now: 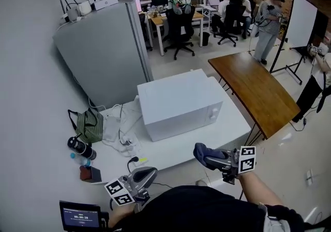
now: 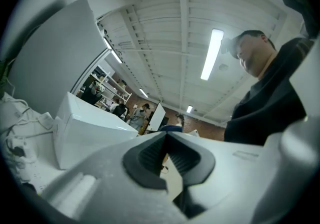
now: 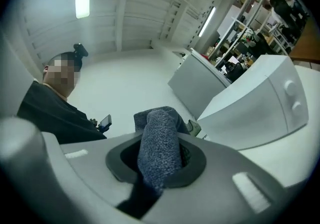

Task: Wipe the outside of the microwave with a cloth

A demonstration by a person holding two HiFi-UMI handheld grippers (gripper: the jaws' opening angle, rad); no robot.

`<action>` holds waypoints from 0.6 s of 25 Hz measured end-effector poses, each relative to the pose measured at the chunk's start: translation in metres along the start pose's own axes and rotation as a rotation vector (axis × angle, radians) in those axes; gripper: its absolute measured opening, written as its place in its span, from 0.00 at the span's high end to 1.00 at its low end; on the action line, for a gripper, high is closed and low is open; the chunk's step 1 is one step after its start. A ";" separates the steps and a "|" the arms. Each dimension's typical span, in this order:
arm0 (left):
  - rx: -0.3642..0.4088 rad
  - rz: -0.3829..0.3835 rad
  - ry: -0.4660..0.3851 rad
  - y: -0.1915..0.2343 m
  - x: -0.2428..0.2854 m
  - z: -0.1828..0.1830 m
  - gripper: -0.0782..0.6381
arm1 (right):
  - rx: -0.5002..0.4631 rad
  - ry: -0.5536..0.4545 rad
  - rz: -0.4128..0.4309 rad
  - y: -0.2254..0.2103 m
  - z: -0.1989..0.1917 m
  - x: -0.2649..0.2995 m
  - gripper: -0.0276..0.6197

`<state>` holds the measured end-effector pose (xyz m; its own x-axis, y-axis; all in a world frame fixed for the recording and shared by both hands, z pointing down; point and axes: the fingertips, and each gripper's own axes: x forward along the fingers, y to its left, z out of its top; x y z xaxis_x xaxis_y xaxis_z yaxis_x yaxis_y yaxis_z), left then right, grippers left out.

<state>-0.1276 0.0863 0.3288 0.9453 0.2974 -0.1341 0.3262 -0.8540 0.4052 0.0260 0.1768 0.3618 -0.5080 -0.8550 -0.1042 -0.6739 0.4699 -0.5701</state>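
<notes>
Just in front of the microwave (image 1: 178, 104), the right gripper (image 1: 206, 154) pinches the bunched cloth (image 3: 159, 155), the left gripper (image 1: 149, 172) closed on nothing; wiping pressure could drag the cloth loose.

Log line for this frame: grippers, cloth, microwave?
left gripper: shut, empty | right gripper: shut on cloth | microwave: on table, neither gripper touching | wipe: not started
</notes>
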 end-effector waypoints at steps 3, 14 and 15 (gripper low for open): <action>0.020 -0.020 0.002 -0.035 -0.005 -0.005 0.89 | -0.048 0.042 -0.008 0.037 -0.004 -0.006 0.87; 0.043 0.028 -0.049 -0.163 0.054 -0.067 0.89 | -0.199 0.074 0.017 0.121 -0.013 -0.138 0.87; 0.035 0.029 -0.048 -0.177 0.063 -0.077 0.89 | -0.200 0.083 0.008 0.123 -0.022 -0.156 0.87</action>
<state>-0.1259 0.2888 0.3181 0.9531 0.2526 -0.1666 0.2983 -0.8764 0.3780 0.0104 0.3724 0.3259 -0.5505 -0.8341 -0.0355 -0.7586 0.5176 -0.3957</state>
